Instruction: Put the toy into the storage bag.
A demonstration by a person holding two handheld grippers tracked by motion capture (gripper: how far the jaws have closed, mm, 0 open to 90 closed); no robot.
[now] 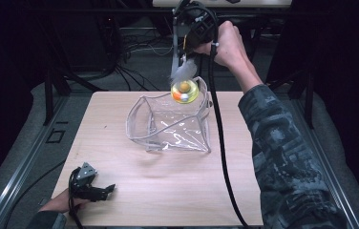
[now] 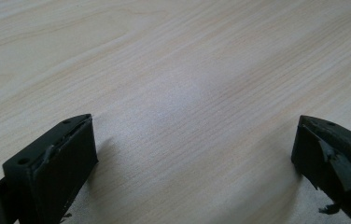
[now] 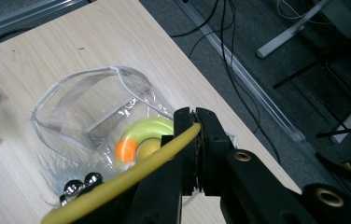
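Observation:
A clear plastic pouch (image 1: pixel 177 131) stands open on the wooden table (image 1: pixel 168 191). My right gripper (image 1: pixel 179 58) hangs above the pouch's far rim, shut on a thin yellow rod (image 3: pixel 131 175) of a toy. From the rod dangles a yellow-green ring with an orange ball (image 1: pixel 185 91), plus a pale feather (image 1: pixel 183 71) and small silver bells (image 3: pixel 81 183). In the right gripper view, my right gripper (image 3: pixel 195 119) pinches the rod, and the ring (image 3: pixel 146 135) hangs over the pouch (image 3: pixel 66 105). My left gripper (image 1: pixel 111 189) rests open on the table's near left corner, its wide-apart jaws (image 2: pixel 194 140) holding nothing.
Dark cables (image 1: pixel 134 52) and metal frame legs (image 1: pixel 48 95) lie on the floor beyond the table's far edge. A metal rail (image 1: pixel 20 162) runs along the left side. Bare wood (image 2: pixel 164 56) lies under the left gripper. A black cable (image 1: pixel 220 143) trails from the right gripper across the table.

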